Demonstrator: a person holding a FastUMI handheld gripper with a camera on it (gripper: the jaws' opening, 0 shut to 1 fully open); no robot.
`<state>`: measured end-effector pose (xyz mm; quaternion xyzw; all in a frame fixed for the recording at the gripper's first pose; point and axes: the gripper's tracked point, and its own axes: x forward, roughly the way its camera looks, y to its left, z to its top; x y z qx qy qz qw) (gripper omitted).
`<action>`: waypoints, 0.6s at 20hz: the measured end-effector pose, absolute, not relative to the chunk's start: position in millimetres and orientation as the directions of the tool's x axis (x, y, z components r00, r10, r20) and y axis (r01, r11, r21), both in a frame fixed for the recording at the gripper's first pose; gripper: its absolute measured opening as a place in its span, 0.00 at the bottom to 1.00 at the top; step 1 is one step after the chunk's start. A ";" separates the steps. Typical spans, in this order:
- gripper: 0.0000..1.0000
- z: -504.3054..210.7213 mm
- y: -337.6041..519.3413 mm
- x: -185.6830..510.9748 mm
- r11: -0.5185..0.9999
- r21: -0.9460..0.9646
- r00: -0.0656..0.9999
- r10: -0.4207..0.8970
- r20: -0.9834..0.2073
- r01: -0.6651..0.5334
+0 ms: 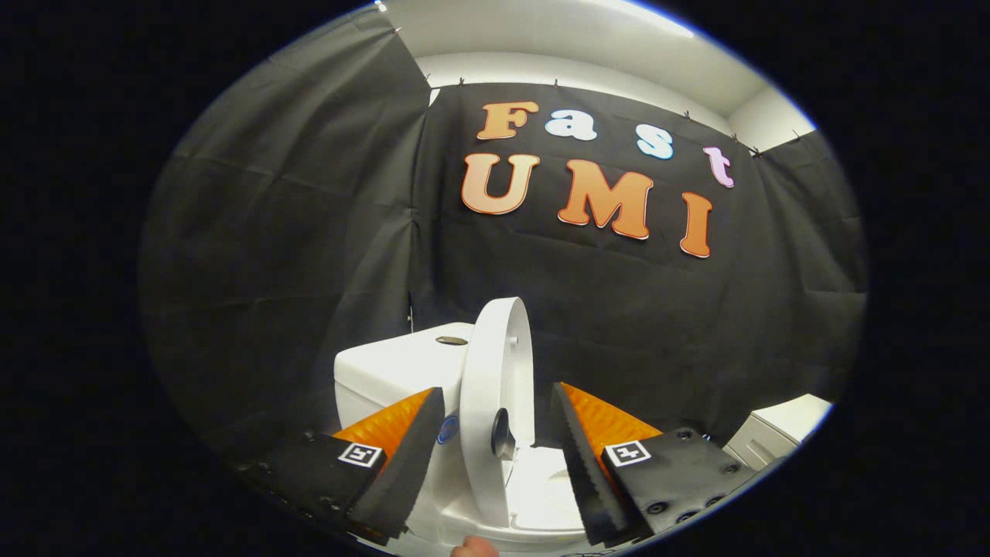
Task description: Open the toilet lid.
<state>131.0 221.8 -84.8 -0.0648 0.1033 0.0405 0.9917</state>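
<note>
Between your two fingers point(495, 449) stands the toilet lid point(495, 394), raised almost upright and seen nearly edge-on, its white rim running from the gap between the fingertips up toward twelve o'clock. Your fingers are spread apart: the one at seven o'clock lies close beside the lid's edge, while the one at five o'clock stands off from it with open space between, so neither pad presses on the lid. You cannot tell from this angle whether the seven o'clock finger actually touches it. A small dark bumper point(501, 433) sits on the lid's inner face, low down between the fingertips.

Beyond the seven o'clock finger you see the white cistern point(390, 367), with a round flush button point(452, 340) on its top just beside the lid's upper edge. Below the lid, toward six o'clock, the white seat point(541, 487) lies flat over the bowl, partly framed by your fingers. A fingertip of your hand point(473, 548) shows at six o'clock, right under the toilet's front.

Off at four o'clock, beyond the finger on that side and well apart from the toilet, stands a white cabinet point(777, 433) against the black cloth wall point(294, 255).
</note>
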 end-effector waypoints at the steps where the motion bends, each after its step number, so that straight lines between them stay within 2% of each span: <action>1: 0.91 -73.2 220.6 127.6 0.988 -0.117 0.979 0.074 -0.191 -0.098; 5: 0.98 -34.2 194.2 124.0 0.993 -0.083 0.992 0.075 -0.106 -0.084; 9: 0.98 5.2 150.4 124.8 0.998 -0.036 0.998 0.047 -0.035 -0.048; 12: 0.98 17.7 119.6 121.0 0.999 0.005 0.999 0.039 -0.029 -0.039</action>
